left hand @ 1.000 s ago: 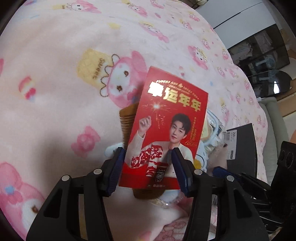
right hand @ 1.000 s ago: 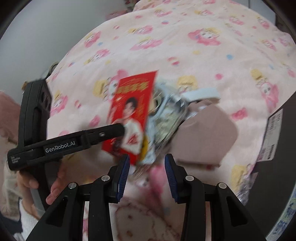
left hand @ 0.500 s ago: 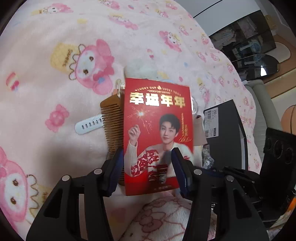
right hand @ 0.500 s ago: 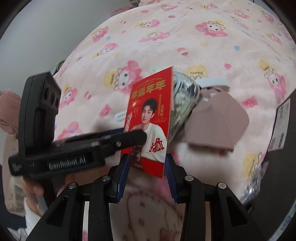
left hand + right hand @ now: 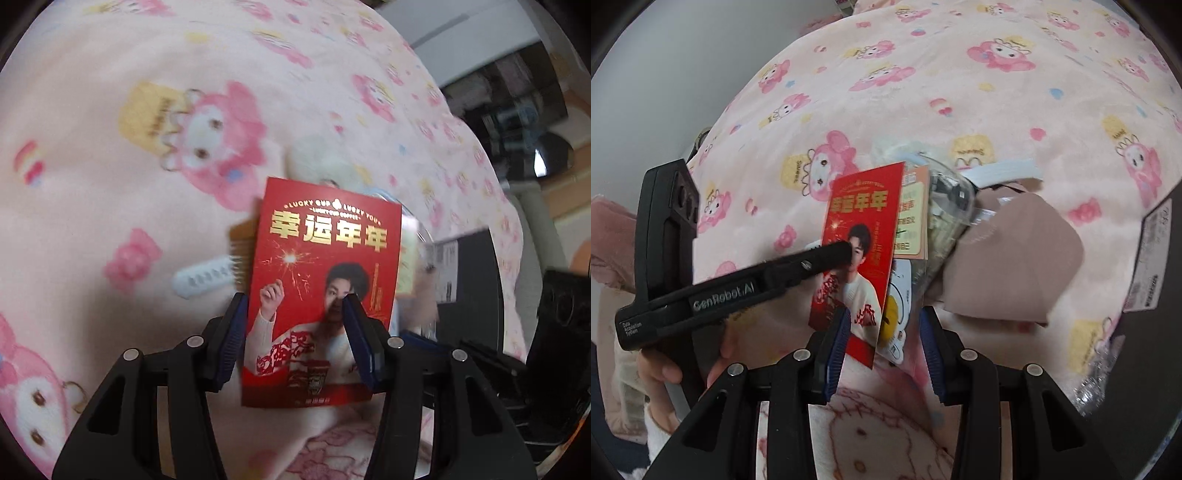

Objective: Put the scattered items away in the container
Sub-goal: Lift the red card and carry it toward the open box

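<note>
Bedspread: pink fleece blanket (image 5: 110, 184) with cartoon bunnies covers everything, lots of bare room to the left and top in the left wrist view.
Left gripper (image 5: 293, 325): clamped on the red card (image 5: 325, 266), pads on both side edges, card upright, its top edge above the clutter.
Behind the card: wooden comb (image 5: 242, 251) and a white strap (image 5: 203, 277) poke out past its left edge, kinda blurry.
Right edge: black container (image 5: 476, 273) sits just beside the pile, with a label on its rim.
Right wrist view: same blanket (image 5: 923, 74), wide open at the top.
Right gripper (image 5: 882, 341): jaws apart, nothing pinched; the card's (image 5: 860, 240) bottom corner hangs just by the left pad.
Left gripper (image 5: 831, 254): comes in from the left, a hand (image 5: 661, 369) under it.
Pile: brown mask (image 5: 1008, 266), clear bag (image 5: 949, 199), all touching right of the card.
Container (image 5: 1152, 258): far right edge.
</note>
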The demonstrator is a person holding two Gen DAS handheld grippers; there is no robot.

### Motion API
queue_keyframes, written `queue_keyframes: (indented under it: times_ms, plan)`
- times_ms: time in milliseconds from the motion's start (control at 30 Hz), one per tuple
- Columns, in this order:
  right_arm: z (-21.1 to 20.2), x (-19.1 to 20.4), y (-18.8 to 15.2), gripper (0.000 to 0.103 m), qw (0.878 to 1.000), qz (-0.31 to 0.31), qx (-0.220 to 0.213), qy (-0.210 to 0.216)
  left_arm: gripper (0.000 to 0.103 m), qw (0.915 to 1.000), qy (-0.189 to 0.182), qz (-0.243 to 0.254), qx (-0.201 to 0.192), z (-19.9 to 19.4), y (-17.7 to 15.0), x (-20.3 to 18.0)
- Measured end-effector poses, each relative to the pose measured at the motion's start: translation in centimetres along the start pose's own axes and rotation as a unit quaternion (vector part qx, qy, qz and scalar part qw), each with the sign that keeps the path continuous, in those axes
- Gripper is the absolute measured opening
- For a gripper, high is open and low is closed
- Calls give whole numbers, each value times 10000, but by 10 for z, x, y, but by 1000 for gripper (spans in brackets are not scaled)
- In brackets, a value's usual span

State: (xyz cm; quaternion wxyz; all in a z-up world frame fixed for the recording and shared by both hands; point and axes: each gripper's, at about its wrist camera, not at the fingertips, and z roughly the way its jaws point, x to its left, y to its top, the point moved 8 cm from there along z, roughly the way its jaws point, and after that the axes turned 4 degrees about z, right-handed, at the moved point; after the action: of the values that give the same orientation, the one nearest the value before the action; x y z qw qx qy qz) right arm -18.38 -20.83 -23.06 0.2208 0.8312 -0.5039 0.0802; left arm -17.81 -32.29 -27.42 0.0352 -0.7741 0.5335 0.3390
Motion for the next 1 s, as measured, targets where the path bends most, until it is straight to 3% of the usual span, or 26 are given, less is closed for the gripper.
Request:
queue_keyframes:
  times_ms: [133,267,700,833,1000]
  plan:
    - [-4,0,-5,35,9999,82,3,108,53,9995,-218,163,-129,-12,-1,-12]
    - [-8,-2,-7,35,9997,153,-35,160,53,9997,128,-125,-141,-5,6,9]
    - [-19,-10,-7,26,9993,265,-249,39,56,9977,-639,186,104,-12,-13,-30]
    - [-19,-22,-7,26,9990,326,-245,-163,56,10000,-66,26,69,-5,-8,-12]
    - [-11,-21,-14,26,9993,368,-87,-3,58,9990,-346,138,239,-5,-12,-22]
